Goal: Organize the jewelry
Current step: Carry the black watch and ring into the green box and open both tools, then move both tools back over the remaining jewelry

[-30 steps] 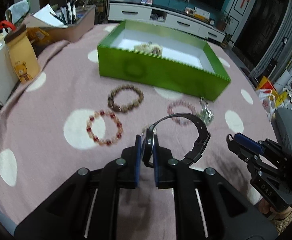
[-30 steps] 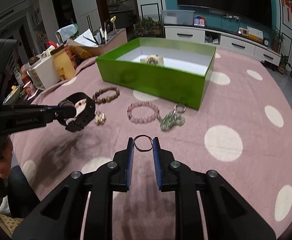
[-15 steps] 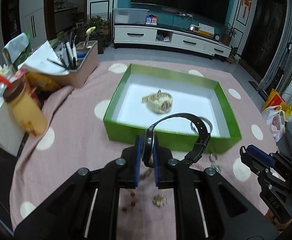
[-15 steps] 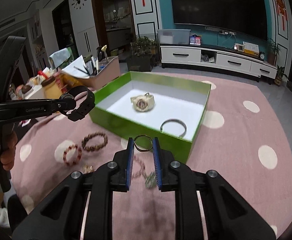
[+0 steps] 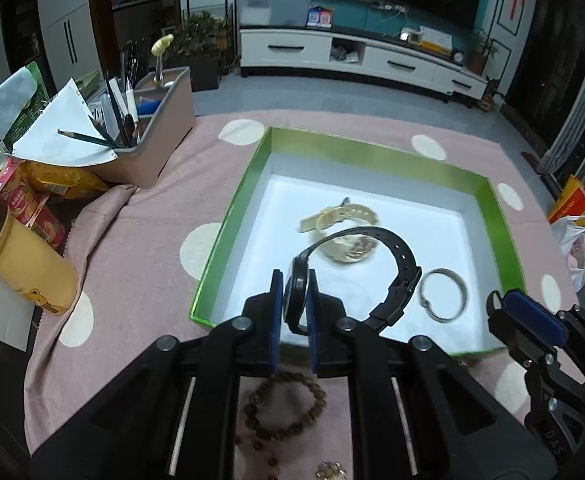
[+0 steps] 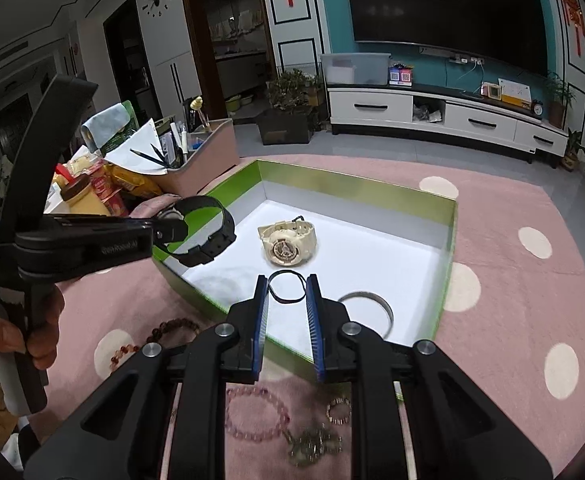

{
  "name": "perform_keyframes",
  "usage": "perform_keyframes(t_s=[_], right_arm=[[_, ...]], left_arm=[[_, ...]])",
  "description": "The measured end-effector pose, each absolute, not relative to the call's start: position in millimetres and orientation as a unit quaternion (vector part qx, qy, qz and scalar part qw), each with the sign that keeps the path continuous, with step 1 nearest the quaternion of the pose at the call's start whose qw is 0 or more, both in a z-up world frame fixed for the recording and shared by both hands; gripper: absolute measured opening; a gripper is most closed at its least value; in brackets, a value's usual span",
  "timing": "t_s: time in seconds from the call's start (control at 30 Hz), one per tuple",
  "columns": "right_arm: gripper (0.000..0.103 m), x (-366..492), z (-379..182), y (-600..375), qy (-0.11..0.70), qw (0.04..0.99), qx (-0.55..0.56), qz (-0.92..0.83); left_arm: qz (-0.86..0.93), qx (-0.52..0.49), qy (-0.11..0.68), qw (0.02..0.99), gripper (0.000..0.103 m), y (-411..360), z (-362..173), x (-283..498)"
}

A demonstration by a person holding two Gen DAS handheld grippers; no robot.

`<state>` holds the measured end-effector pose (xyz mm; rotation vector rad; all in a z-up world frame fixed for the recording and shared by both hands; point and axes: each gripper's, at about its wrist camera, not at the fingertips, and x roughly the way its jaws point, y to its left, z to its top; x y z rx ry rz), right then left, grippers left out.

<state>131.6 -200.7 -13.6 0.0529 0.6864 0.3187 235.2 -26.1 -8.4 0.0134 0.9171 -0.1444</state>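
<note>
My left gripper (image 5: 295, 292) is shut on a black watch (image 5: 400, 264), held over the near part of the green box (image 5: 228, 220); the same black watch (image 6: 212, 236) shows at the box's left wall in the right wrist view. My right gripper (image 6: 288, 292) is shut on a thin dark ring (image 6: 287, 286), hanging above the box's near edge (image 6: 196, 296). A cream watch (image 6: 288, 242) and a silver bangle (image 6: 366, 300) lie on the box's white floor; both cream watch (image 5: 344, 232) and silver bangle (image 5: 444, 296) appear in the left wrist view too.
Bead bracelets (image 5: 284, 408) (image 6: 256, 416), a gold ring (image 5: 331, 472) and a pendant (image 6: 312, 446) lie on the pink dotted cloth (image 5: 132, 240) near the grippers. A grey organiser with pens (image 5: 148, 140), snack packs and a yellow jar (image 5: 28, 264) crowd the left side. A hand (image 6: 12, 328) grips the left tool.
Both grippers moved forward from above the loose jewelry to above the green box, each still holding its item. The box now fills the middle of both views.
</note>
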Motion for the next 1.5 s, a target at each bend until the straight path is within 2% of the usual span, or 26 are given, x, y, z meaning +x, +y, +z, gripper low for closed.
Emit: perform_keyframes(t_s=[0.13,0.27,0.3,0.33,0.37,0.43,0.57,0.63,0.93,1.33,1.5], right_arm=[[0.019,146,-19,-197,0.342,0.927,0.026,0.15],[0.02,157,-27,-198,0.354,0.924,0.034,0.143],[0.022,158,-29,-199,0.357,0.923,0.038,0.142],[0.029,158,-30,-202,0.358,0.922,0.045,0.14],[0.039,157,-30,-207,0.356,0.923,0.054,0.136],[0.045,152,-28,-217,0.349,0.925,0.069,0.13],[0.045,138,-19,-240,0.338,0.929,0.096,0.119],[0.045,127,-15,-250,0.334,0.93,0.103,0.112],[0.045,68,-14,-281,0.337,0.93,0.116,0.086],[0.046,7,-31,-280,0.362,0.919,0.128,0.089],[0.051,-11,-42,-270,0.38,0.912,0.122,0.096]], left_arm=[[-0.061,0.014,0.452,0.89,0.013,-27,-16,248],[-0.057,0.016,0.451,0.891,0.02,-28,-20,251],[-0.058,0.016,0.449,0.891,0.027,-27,-20,251],[-0.06,0.014,0.447,0.892,0.043,-27,-19,250],[-0.061,0.013,0.443,0.894,0.049,-26,-18,248],[-0.062,0.014,0.437,0.897,0.052,-25,-15,244],[-0.066,0.006,0.429,0.901,0.058,-18,-7,233],[-0.066,0.002,0.424,0.903,0.065,-14,-3,226],[-0.069,-0.012,0.41,0.91,0.072,6,7,171],[-0.046,-0.042,0.424,0.904,0.078,48,-17,90],[-0.06,-0.046,0.442,0.894,0.081,47,-34,65]])
